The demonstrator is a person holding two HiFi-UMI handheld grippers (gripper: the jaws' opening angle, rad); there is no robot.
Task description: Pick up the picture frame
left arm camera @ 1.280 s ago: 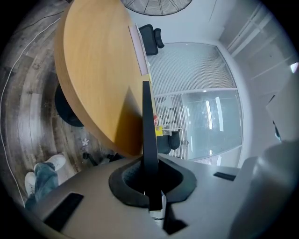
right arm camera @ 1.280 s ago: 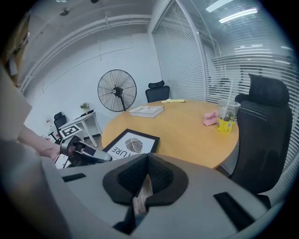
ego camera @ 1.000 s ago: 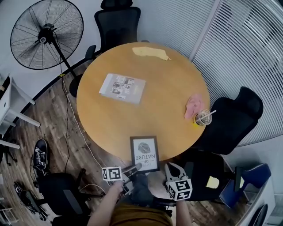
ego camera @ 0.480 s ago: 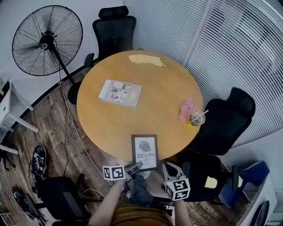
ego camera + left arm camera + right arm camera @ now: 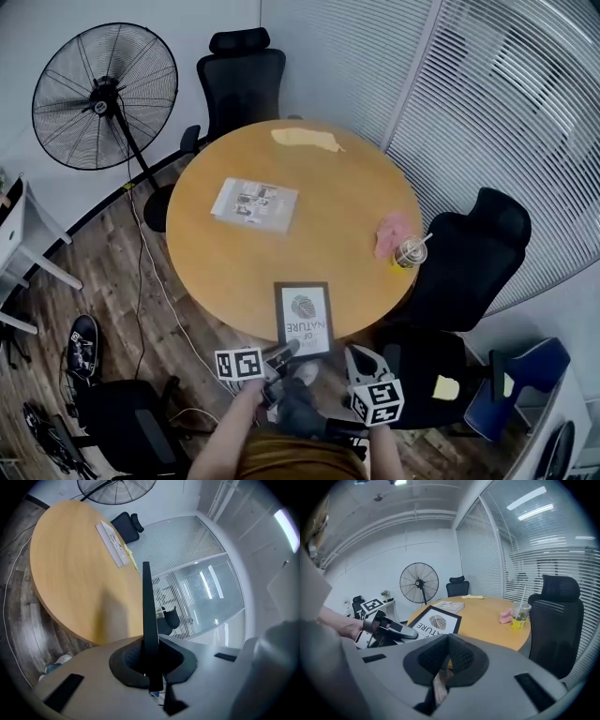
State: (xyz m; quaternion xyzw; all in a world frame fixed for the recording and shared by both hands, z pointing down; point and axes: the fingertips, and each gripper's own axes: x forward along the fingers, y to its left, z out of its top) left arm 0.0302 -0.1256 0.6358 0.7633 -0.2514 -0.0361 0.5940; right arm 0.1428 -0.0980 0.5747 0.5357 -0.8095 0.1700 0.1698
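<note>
Left gripper [image 5: 287,351]: my jaws clamped the frame [image 5: 305,317] at its 6 o'clock edge.
Right gripper [image 5: 360,360]: jaws together, empty.
Frame: stiff, light, probably fragile.

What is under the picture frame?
The round table's near edge lies beneath the picture frame, gripped by the left tool; anything directly underneath is covered.
</note>
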